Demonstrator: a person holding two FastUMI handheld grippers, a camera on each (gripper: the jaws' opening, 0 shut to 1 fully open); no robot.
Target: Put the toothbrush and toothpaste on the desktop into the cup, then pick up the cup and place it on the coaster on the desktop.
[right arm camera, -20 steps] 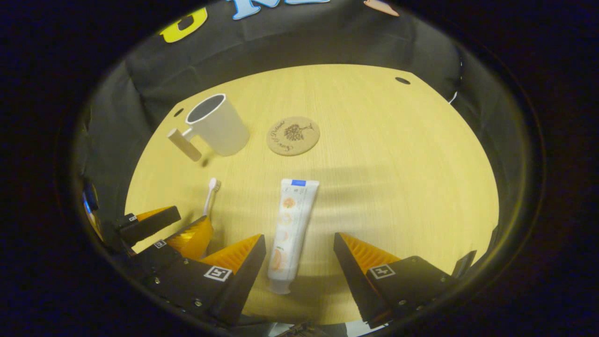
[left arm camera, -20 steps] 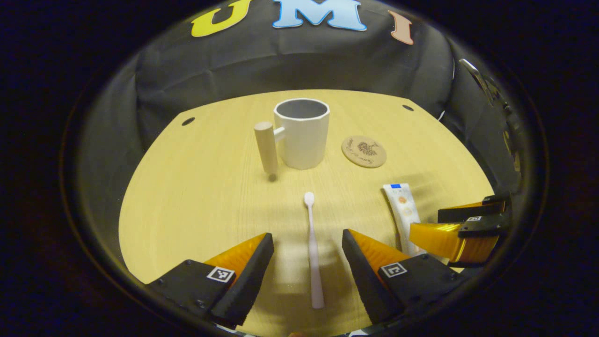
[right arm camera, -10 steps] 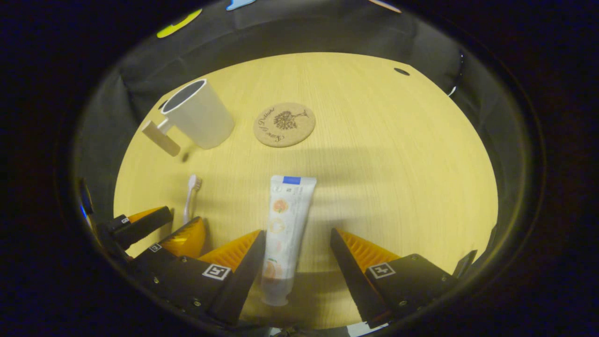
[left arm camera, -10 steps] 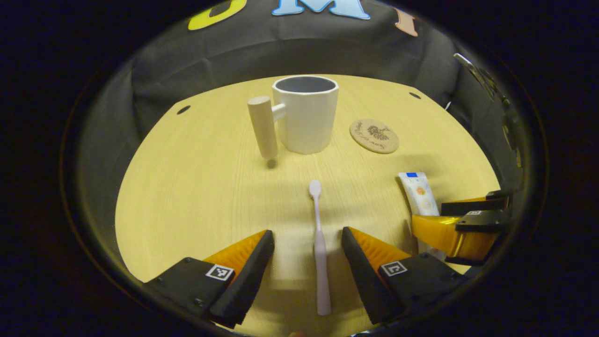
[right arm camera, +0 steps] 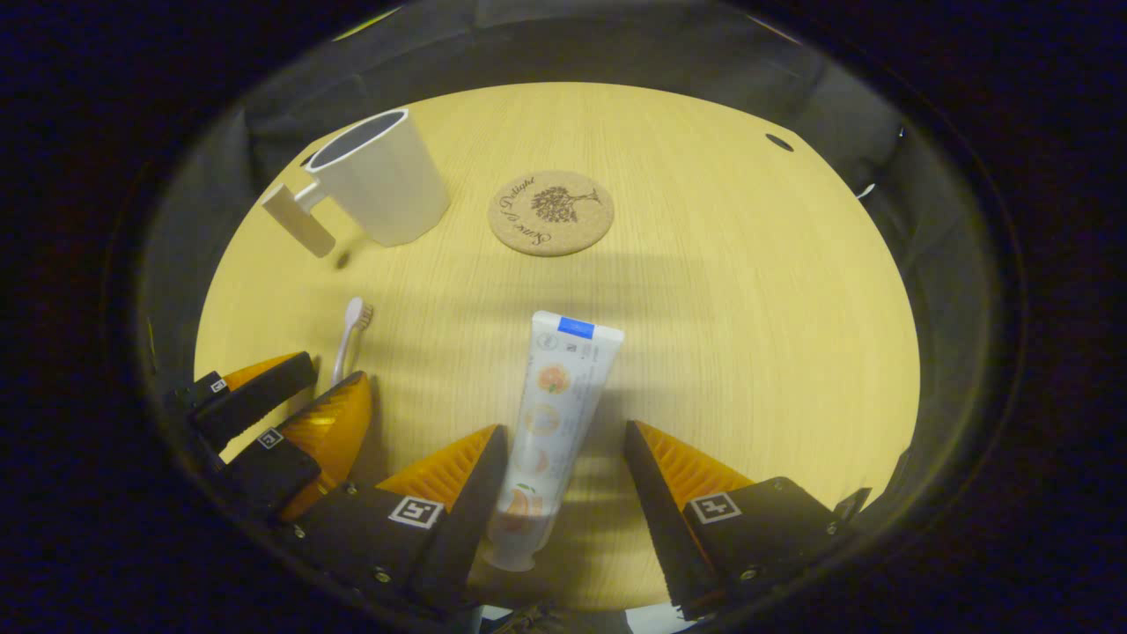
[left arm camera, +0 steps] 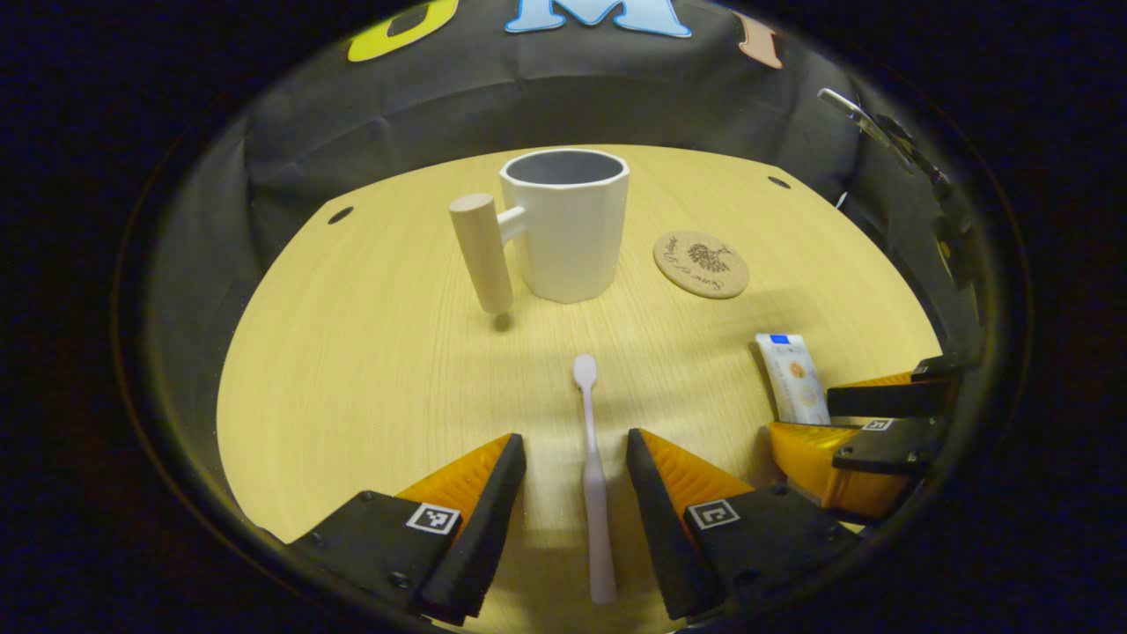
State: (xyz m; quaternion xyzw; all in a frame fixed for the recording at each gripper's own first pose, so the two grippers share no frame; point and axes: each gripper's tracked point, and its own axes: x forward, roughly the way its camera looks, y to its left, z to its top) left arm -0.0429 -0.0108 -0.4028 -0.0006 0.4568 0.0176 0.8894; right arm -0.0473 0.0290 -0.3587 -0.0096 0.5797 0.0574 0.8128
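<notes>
Left gripper view, read from left to right: a white cup [left arm camera: 570,229] with a wooden peg handle is seen standing upright toward the far side of a pale wooden desktop [left arm camera: 352,370], with a round cork coaster [left arm camera: 701,263] lying just to its right. Nearer, a toothbrush [left arm camera: 592,475] is laid flat, its long axis running straight along the line of the left gripper [left arm camera: 576,480], head pointing toward the cup. The jaws are held apart, one on each side of the handle, with small gaps visible. At the right edge, a toothpaste tube [left arm camera: 792,387] is seen beside the other gripper. In the right gripper view, the toothpaste tube [right arm camera: 550,423] is laid lengthwise between the spread fingers of the right gripper [right arm camera: 563,475], cap end nearest; whether the left finger touches it cannot be told. Each item is judged nearest to its own gripper, ready to be closed upon.
</notes>
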